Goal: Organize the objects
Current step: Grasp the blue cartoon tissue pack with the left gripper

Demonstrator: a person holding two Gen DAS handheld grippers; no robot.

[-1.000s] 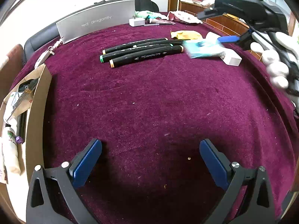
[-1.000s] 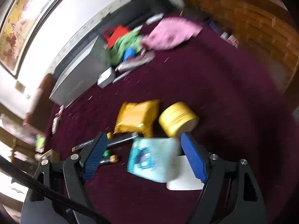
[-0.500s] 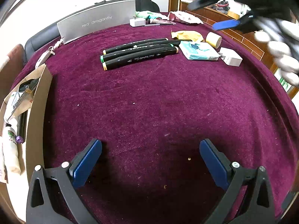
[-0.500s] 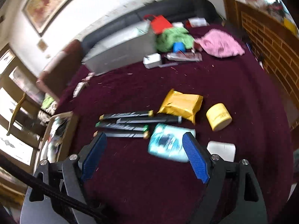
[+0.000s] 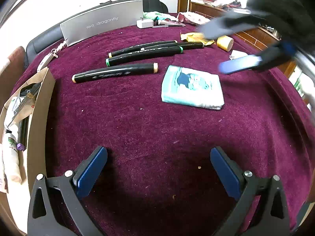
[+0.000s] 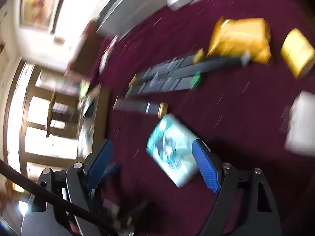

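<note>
The left gripper (image 5: 157, 169) hangs over bare cloth at the near edge of the maroon velvet-covered table (image 5: 157, 129), fingers spread and holding nothing; the right gripper (image 6: 155, 165), blurred, is over the table's right side, fingers spread wide, its right-hand pad at the edge of the pale blue soft tissue pack (image 5: 192, 87), not pinching it; whether it touches is unclear.

The pack lies flat right of centre; just left of it is one black marker with tan end caps (image 5: 115, 72), apart from three more black markers (image 5: 145, 54) bunched side by side beyond; four markers in all.

Toward the far right are one crumpled yellow pouch (image 5: 194, 37), one yellow tape roll (image 5: 224, 42) and one white box (image 6: 300, 125); at the far edge stands one grey cardboard box (image 5: 102, 24); off the left edge sits one open brown cardboard box (image 5: 38, 106), already part filled.

Risk, as I judge it: a single pad pushing the soft pack could shove it into the lone marker and set it rolling; a fast, blurred approach could close off-centre and only crumple a corner.
</note>
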